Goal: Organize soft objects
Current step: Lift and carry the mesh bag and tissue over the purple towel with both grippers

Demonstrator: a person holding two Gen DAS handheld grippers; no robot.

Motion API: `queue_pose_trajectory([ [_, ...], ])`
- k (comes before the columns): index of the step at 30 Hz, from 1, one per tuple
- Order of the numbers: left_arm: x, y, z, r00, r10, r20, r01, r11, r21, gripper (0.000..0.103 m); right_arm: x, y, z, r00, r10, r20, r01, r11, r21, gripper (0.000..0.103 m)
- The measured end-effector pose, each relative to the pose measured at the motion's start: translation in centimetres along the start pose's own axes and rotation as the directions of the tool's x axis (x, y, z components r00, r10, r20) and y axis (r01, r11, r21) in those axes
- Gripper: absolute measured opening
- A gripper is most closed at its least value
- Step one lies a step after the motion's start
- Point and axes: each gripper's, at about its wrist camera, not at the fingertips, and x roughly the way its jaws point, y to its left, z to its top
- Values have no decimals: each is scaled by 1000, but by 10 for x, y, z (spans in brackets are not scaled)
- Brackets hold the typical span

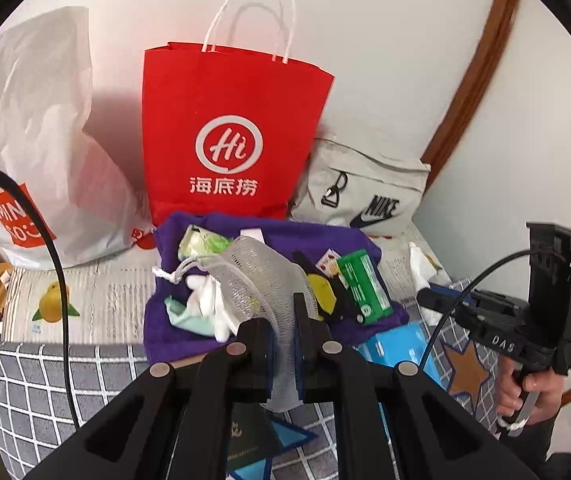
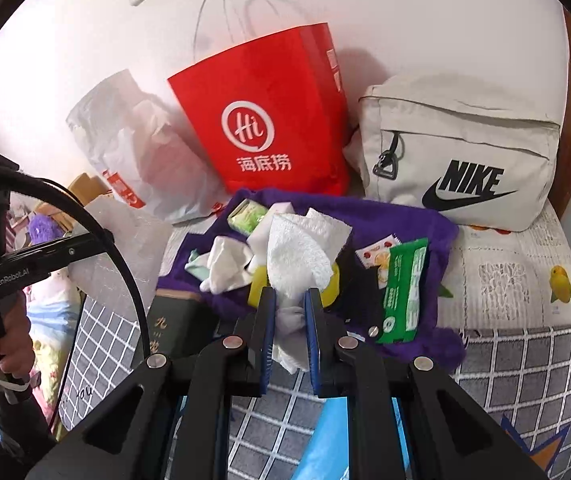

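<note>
**Both grippers loaded over the purple cloth**

Left gripper (image 1: 285, 312) is clamping a grey mesh pouch (image 1: 253, 276), jaws nearly together on the fabric; the pouch is hanging above the purple cloth (image 1: 349, 240), its white drawstring (image 1: 169, 274) trailing left. Right gripper (image 2: 290, 312) is pinching a white tissue (image 2: 305, 248), narrow gap, wad bunching between the pads and fanning out above them.

Lying on the cloth: one green wipes pack (image 2: 403, 288), one small sachet (image 2: 377, 254), one pale green packet (image 2: 247, 216), one yellow item (image 2: 257, 284) partly hidden, one more crumpled white tissue (image 2: 227, 266), one mint-coloured piece (image 1: 187, 314).

Three bags are standing behind, against the wall: one white plastic bag (image 1: 41, 128), one red paper bag (image 1: 237, 92), one beige Nike pouch (image 2: 457, 140). Contents of all three: can't tell; the Nike pouch is zipped.

The cloth is sitting on a fruit-print cover (image 2: 517, 280); a grey checked blanket (image 2: 525, 368) is nearest.
</note>
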Motion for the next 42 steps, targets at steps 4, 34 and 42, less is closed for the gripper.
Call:
queue_pose_trajectory([
  [4, 8, 0, 13, 1000, 6, 1, -6, 1000, 8, 8, 9, -6, 10, 1000, 1, 5, -1, 1000, 10, 15],
  [34, 73, 39, 64, 999, -20, -28, 20, 1000, -12, 8, 85, -36, 49, 994, -58, -89, 59, 998, 7, 15],
  [42, 99, 42, 65, 997, -32, -67, 31, 999, -15, 8, 115, -50, 54, 987, -40, -153, 47, 998, 39, 15],
])
